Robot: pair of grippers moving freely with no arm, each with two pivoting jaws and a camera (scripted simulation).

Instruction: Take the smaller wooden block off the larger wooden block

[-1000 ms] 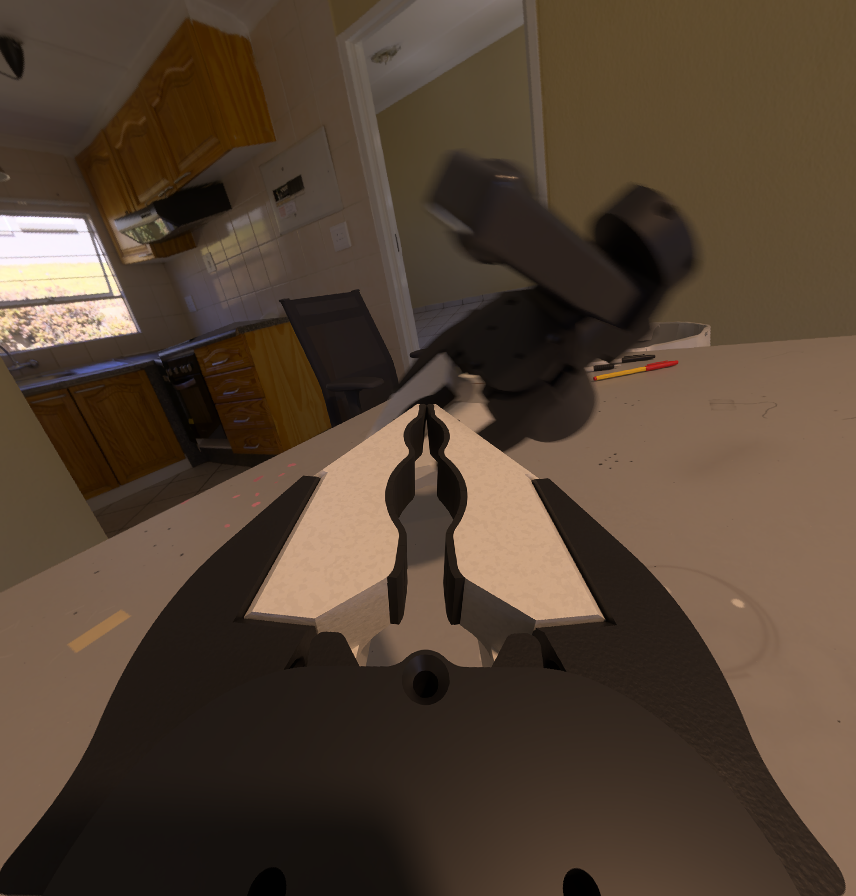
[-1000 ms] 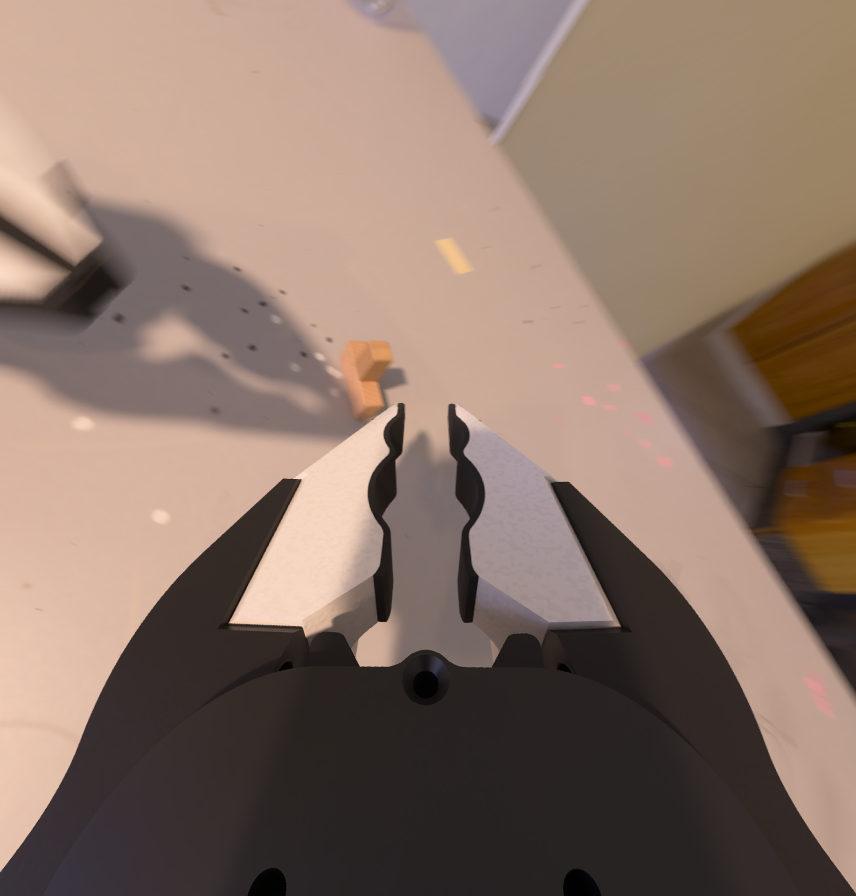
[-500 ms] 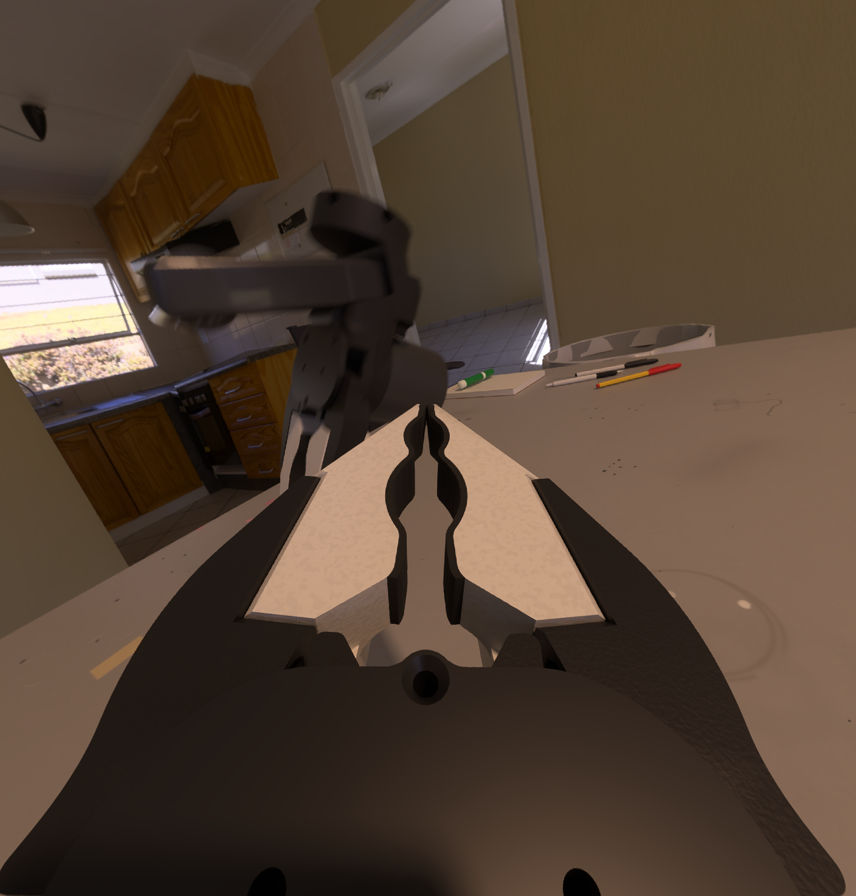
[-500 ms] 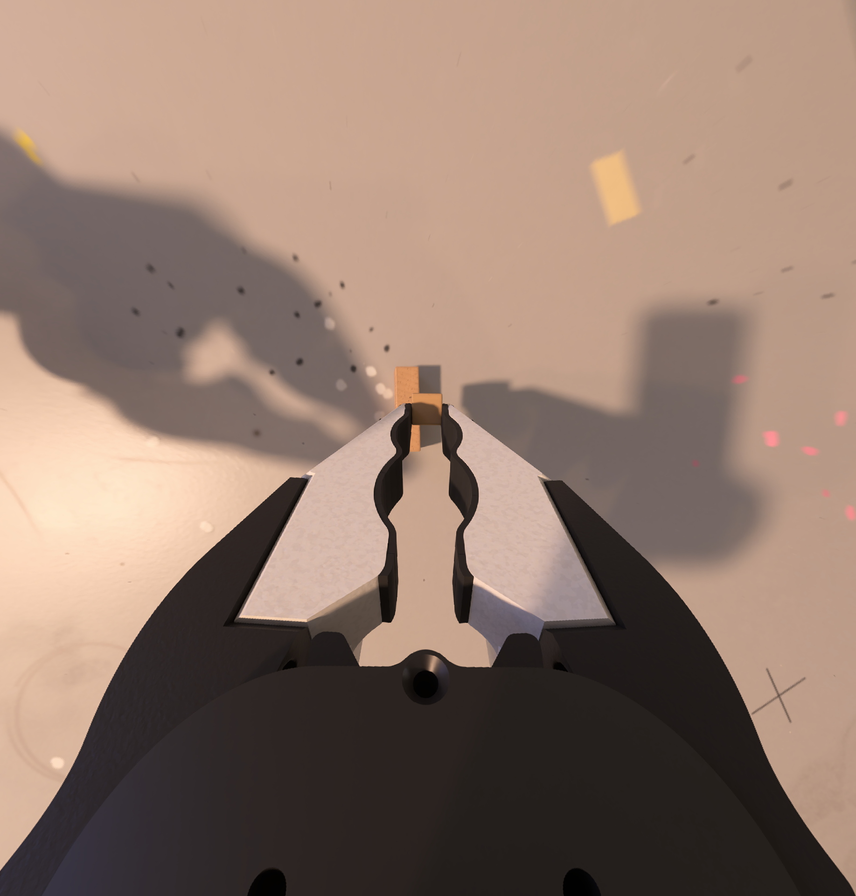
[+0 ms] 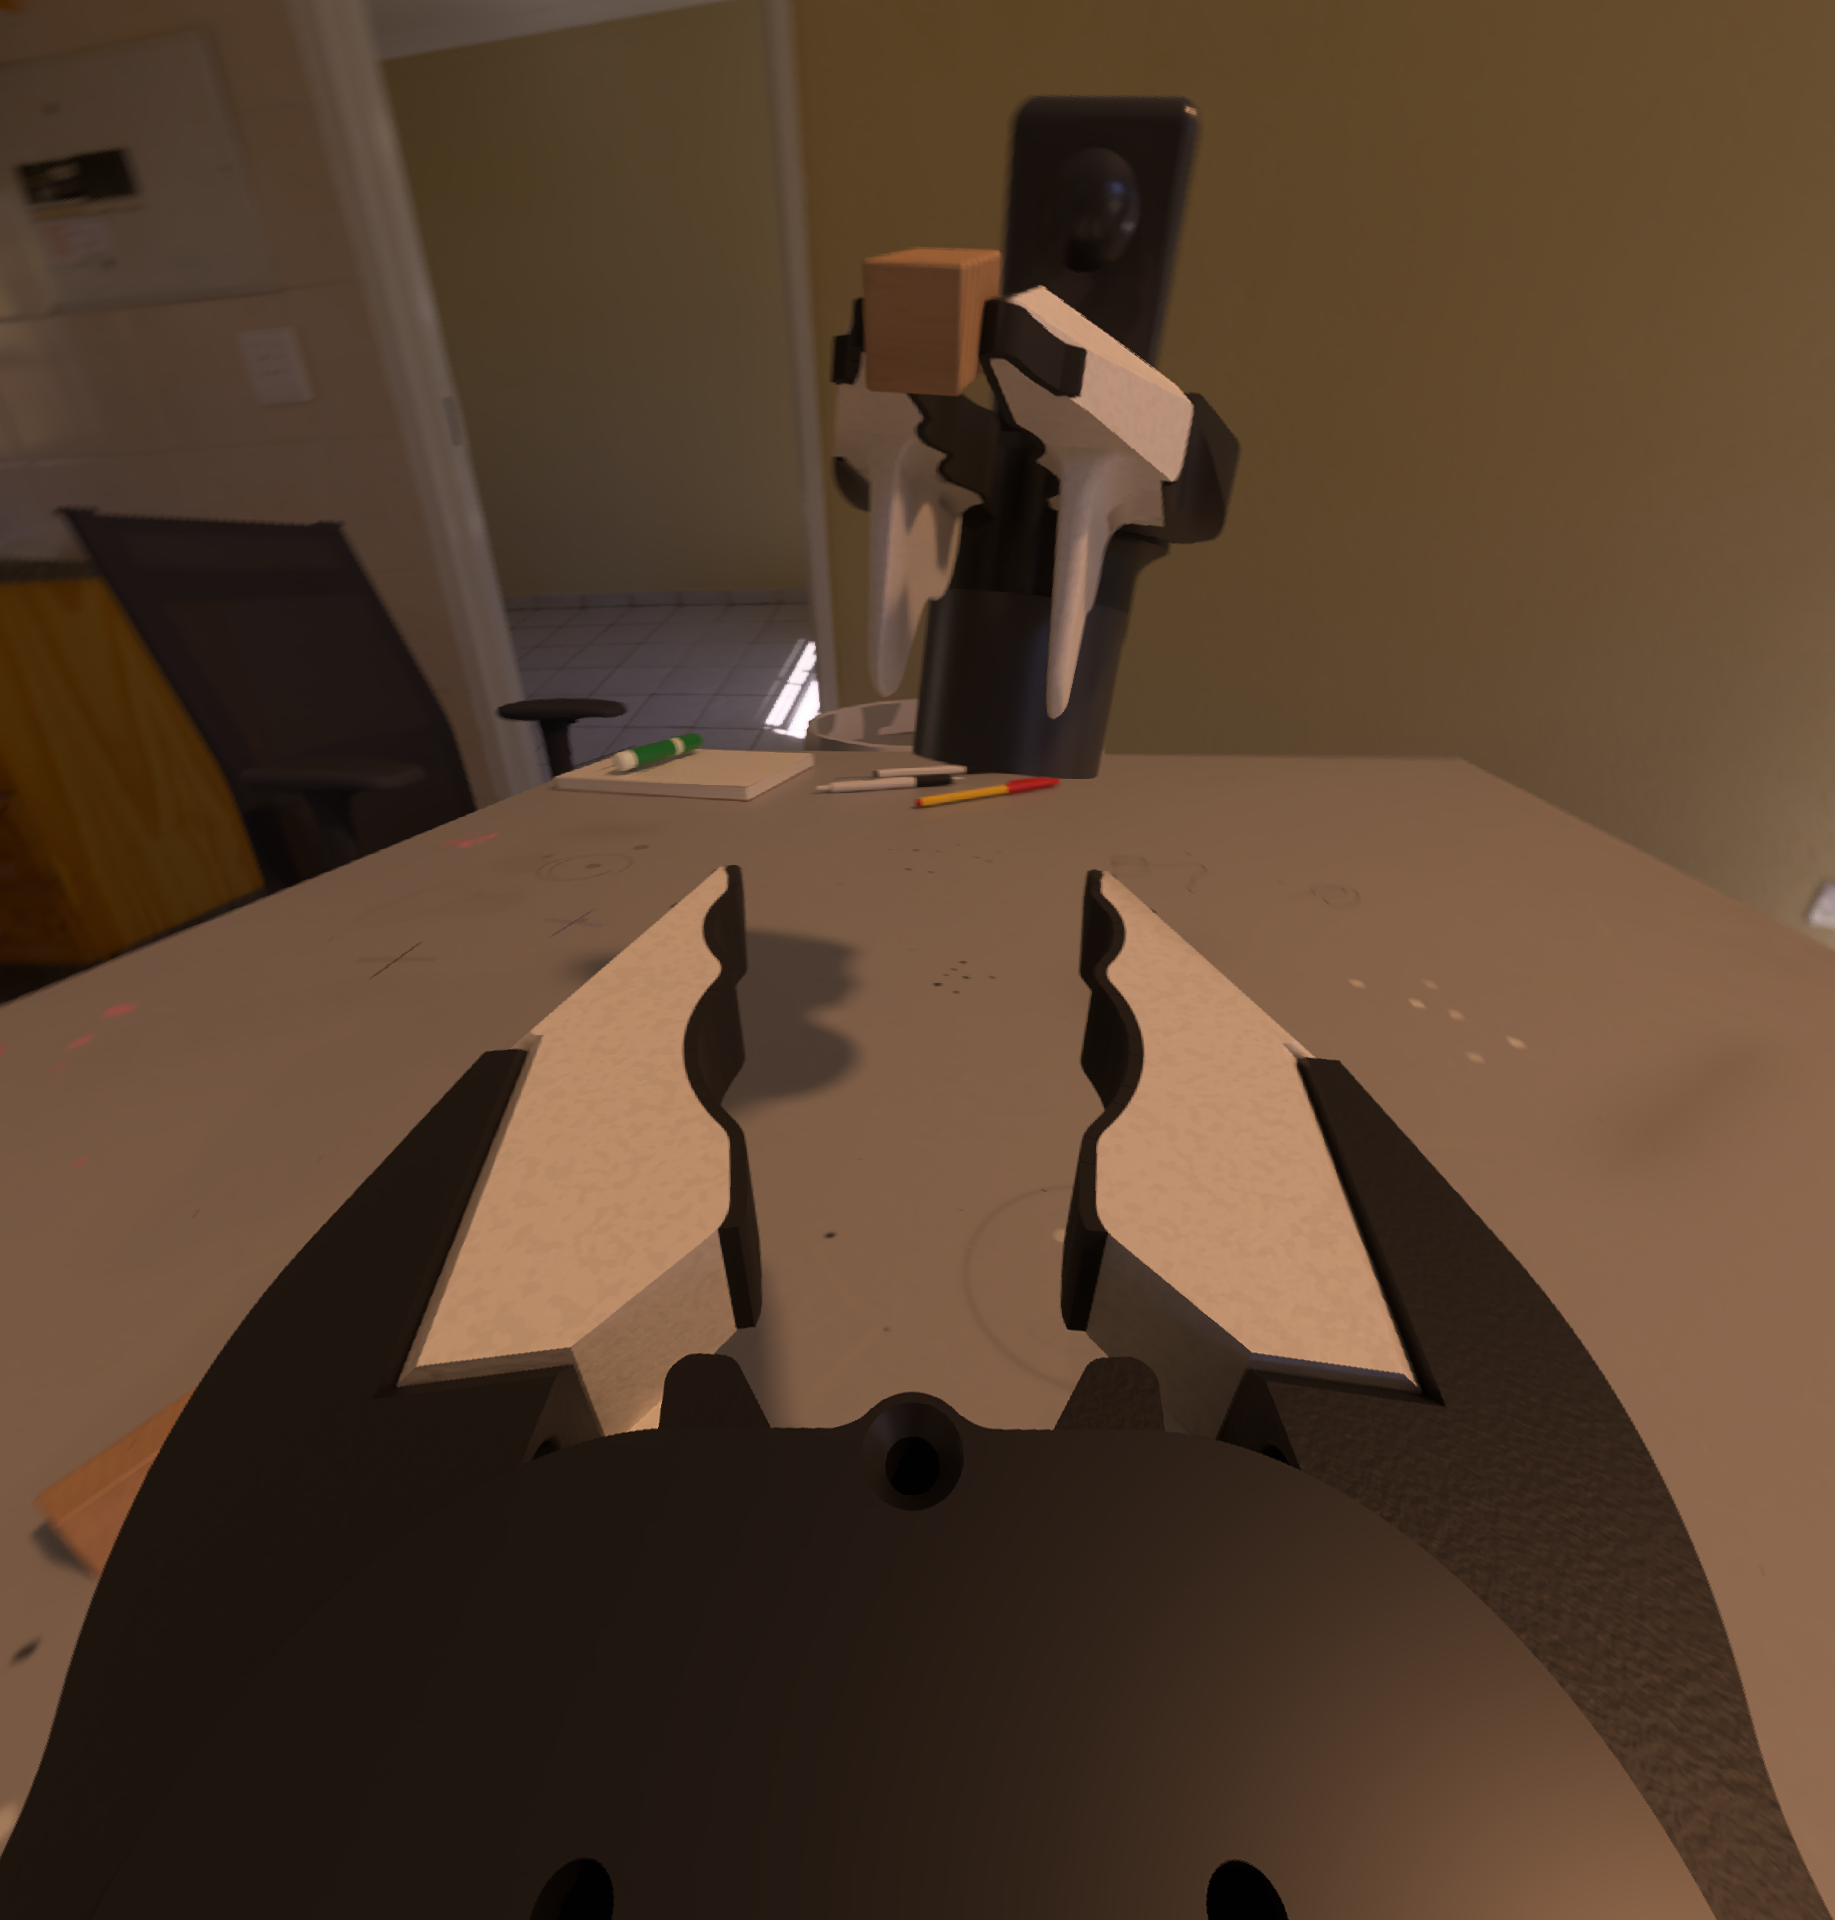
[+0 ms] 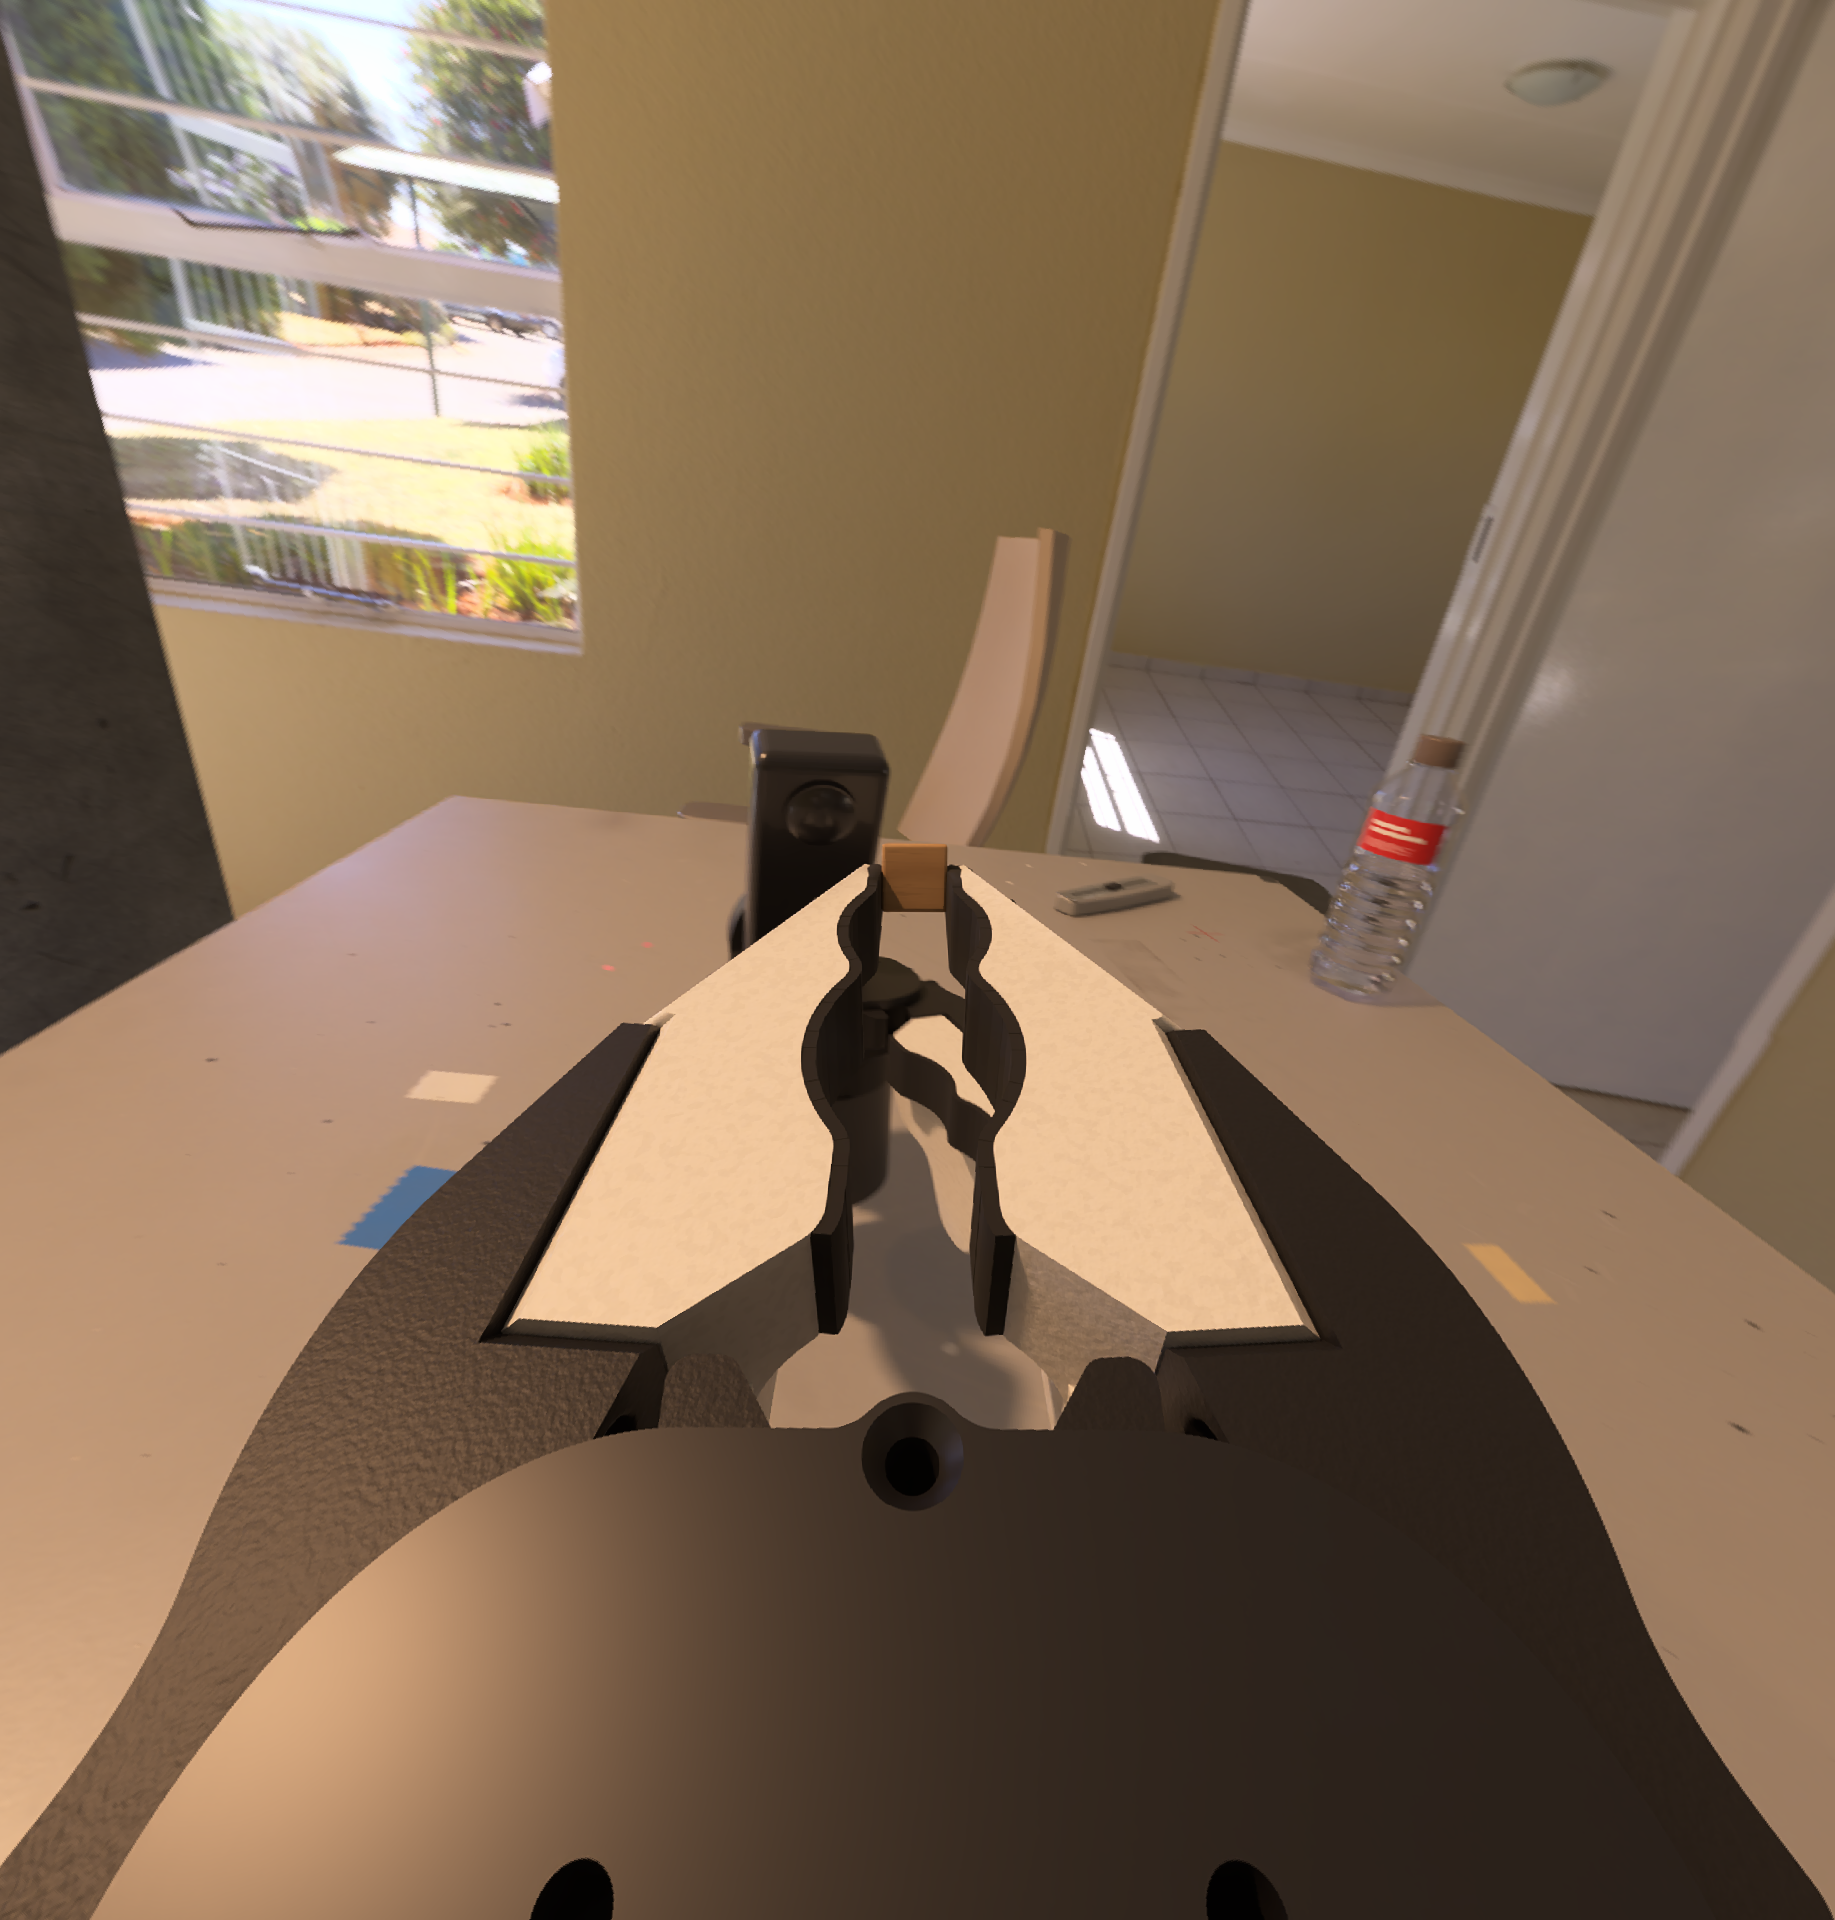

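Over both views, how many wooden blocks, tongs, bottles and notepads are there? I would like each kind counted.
Wooden blocks: 2 (smaller wooden block, larger wooden block)
Tongs: 2 (left tongs, right tongs)
Bottle: 1
Notepad: 1
Total: 6

The small tan wooden cube (image 5: 928, 320) is held between the fingertips of the black-and-white right gripper (image 5: 923, 343), raised well above the grey-brown table (image 5: 1515, 1039). Beneath and behind it, a white notepad (image 5: 689, 774) bearing a green marker (image 5: 655, 753) is set left of three pens (image 5: 934, 784). A tan wooden slab (image 5: 113, 1496) is seen at the near left, beside the black-and-white left gripper (image 5: 908, 904).
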